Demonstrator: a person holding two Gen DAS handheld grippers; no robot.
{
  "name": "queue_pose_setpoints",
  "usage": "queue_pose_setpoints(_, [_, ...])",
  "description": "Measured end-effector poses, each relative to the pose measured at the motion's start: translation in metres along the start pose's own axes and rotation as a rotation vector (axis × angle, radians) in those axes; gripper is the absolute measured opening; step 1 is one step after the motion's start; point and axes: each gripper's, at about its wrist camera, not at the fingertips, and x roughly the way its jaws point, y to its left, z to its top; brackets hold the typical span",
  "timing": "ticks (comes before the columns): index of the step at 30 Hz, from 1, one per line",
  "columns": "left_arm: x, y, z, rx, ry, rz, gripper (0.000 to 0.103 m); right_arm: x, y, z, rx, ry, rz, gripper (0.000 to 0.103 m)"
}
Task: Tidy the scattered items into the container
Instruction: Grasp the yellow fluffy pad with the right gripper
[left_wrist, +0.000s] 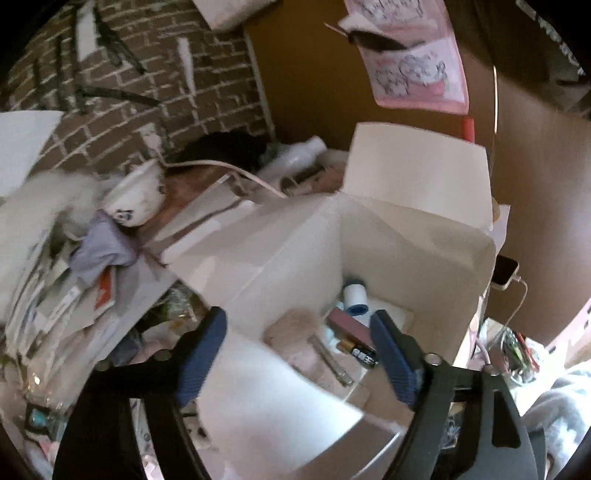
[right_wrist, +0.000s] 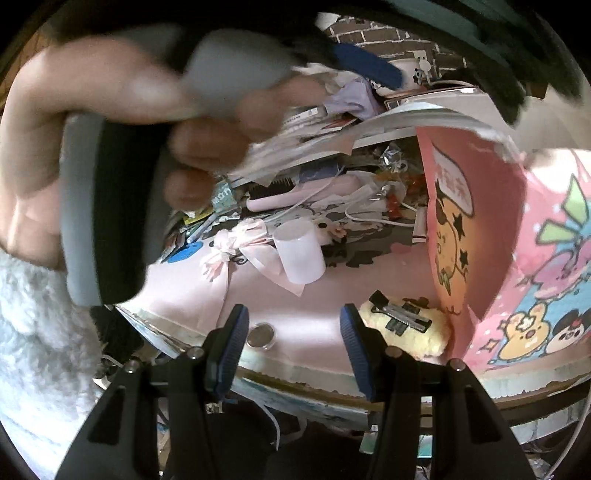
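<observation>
Left gripper (left_wrist: 299, 347): 2 blue-padded fingers (left_wrist: 201, 354) spread apart, nothing between them, poised above the open white box (left_wrist: 295, 251). Box contents, visible between the flaps: 1 black battery (left_wrist: 364, 357), 1 clear slim tube (left_wrist: 330, 360), 1 pink-and-maroon flat stick (left_wrist: 349, 325), 1 white roll with blue ends (left_wrist: 355, 295), 1 pale fluffy item (left_wrist: 291, 330). Left of the box: heap of papers (left_wrist: 62, 295), lilac cloth (left_wrist: 101, 251), white bowl with panda print (left_wrist: 135, 201). Right of the box: phone on a charging cable (left_wrist: 506, 273). Right gripper (right_wrist: 291, 339): 2 fingers (right_wrist: 231, 347) parted, empty, held over the pink counter (right_wrist: 314, 302). Scattered on the counter: 1 round silver-lidded case (right_wrist: 261, 335) just beside the left finger, 1 yellow plush pad (right_wrist: 410, 332) carrying black hair clips (right_wrist: 402, 314), 1 translucent white cup (right_wrist: 299, 254) lying on its side, 1 pink ribbon bow (right_wrist: 240, 243), 1 pink hairbrush (right_wrist: 295, 192). Pink cartoon-printed bag (right_wrist: 517, 258) at right. A hand (right_wrist: 74, 129) with a fleecy sleeve grips a grey-and-black handle at upper left, blurred.
</observation>
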Motion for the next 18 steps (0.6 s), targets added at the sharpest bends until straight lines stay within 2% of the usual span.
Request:
queue_pose_setpoints(3, [-0.020,0.014,-0.008,-0.069,-0.050,0.018,0.094,-0.006,-0.001,-0.008,0.000,-0.047,0.005,0.048])
queue_pose_setpoints(4, [-0.027,0.019,-0.011,-0.095,-0.068,0.035,0.095,-0.008,-0.002,-0.012,0.003,-0.071,0.007,0.048])
queue_pose_setpoints(7, [-0.052,0.033,-0.022,-0.185,-0.124,0.125,0.101,-0.013,-0.002,-0.020,0.007,-0.127,0.005,0.057])
queue_pose_setpoints(11, [-0.086,0.045,-0.049,-0.295,-0.206,0.190,0.102,-0.016,-0.001,-0.027,-0.019,-0.202,-0.074,0.057])
queue_pose_setpoints(16, [-0.113,0.049,-0.100,-0.367,-0.222,0.345,0.102,-0.009,-0.002,-0.029,-0.072,-0.225,-0.211,0.057])
queue_pose_setpoints(18, [-0.116,0.053,-0.121,-0.410,-0.221,0.363,0.102,-0.001,-0.007,-0.028,-0.066,-0.217,-0.233,0.057])
